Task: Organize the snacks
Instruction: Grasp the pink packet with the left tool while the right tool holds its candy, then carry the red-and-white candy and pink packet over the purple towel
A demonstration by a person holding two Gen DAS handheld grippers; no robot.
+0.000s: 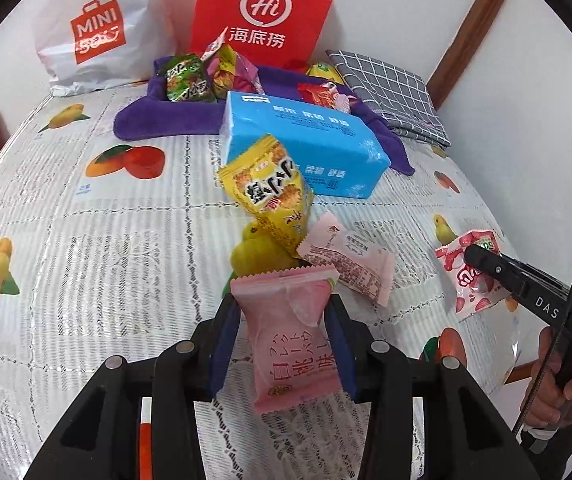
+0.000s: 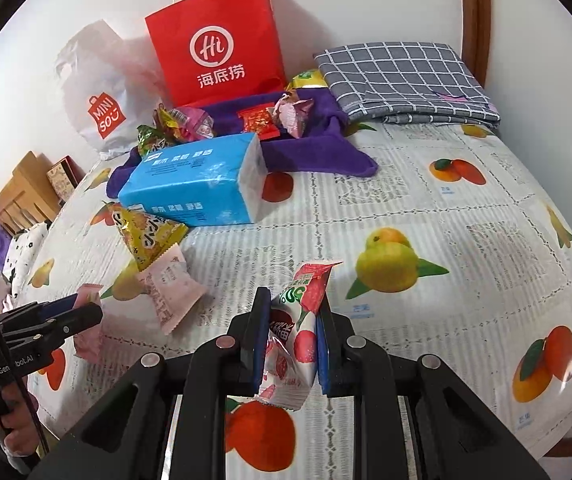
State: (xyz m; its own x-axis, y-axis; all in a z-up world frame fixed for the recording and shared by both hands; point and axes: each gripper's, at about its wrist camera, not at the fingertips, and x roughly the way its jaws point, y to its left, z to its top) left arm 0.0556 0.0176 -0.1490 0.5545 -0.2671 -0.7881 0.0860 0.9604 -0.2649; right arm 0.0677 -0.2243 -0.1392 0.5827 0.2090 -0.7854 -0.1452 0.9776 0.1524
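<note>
My left gripper is shut on a pink peach snack packet, held just above the table; it also shows in the right wrist view. My right gripper is shut on a red-and-white lychee snack packet, which also shows in the left wrist view. A yellow snack packet and a pale pink packet lie on the table between the grippers and a blue tissue pack. Several more snacks lie on a purple towel at the back.
A red paper bag and a white Miniso bag stand against the back wall. A folded grey checked cloth lies at the back right. The table has a fruit-print cover. A wooden chair stands left.
</note>
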